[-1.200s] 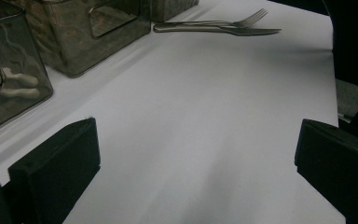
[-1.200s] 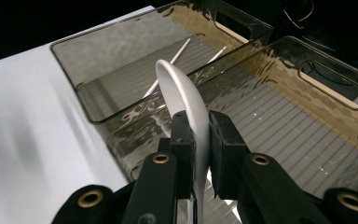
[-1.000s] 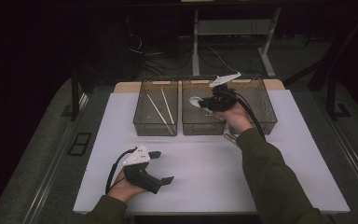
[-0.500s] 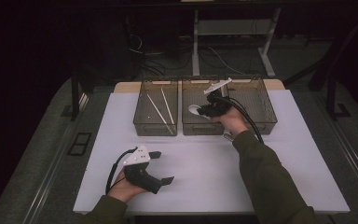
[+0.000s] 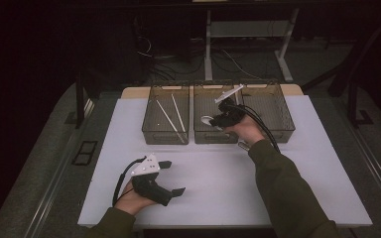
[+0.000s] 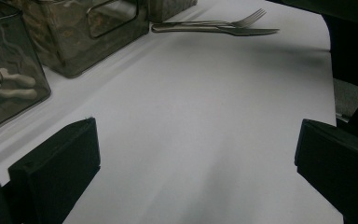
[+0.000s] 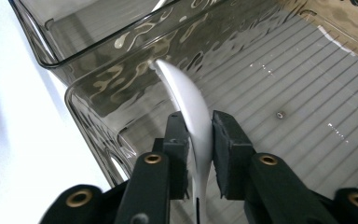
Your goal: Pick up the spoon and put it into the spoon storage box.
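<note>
The white rectangular table mat [image 5: 297, 173] is carrying three smoky clear plastic bins in a row along its far edge: the left bin [image 5: 166, 130], the middle bin [image 5: 209, 134] and the right bin [image 5: 278, 130].

The person's right forearm, in a dark green sleeve [image 5: 285, 193], is stretching forward from the bottom edge to the front wall of the middle bin, with the right hand [image 5: 245, 130] resting at that wall. The left hand [image 5: 131, 198] is lying near the front left of the mat, wrist low.

The right gripper [image 7: 200, 135] is pointing down into the middle bin, and its jaws, only narrowly apart, have just been opening a little; the white plastic spoon [image 7: 193, 109] is standing between the pads, its bowl end reaching toward the bin's near corner (whether the pads are pressing it cannot be told). The left gripper [image 6: 196, 154] is hovering level over bare mat, its jaws spread wide with nothing between them.

In the left gripper view, a metal fork and knife [image 6: 223, 25] are lying together on the mat just beyond a bin. Two pale sticks [image 5: 171, 116] are lying in the left bin; what they are is too small to tell. The spoon's handle is cut off at the bottom edge of the right gripper view.
</note>
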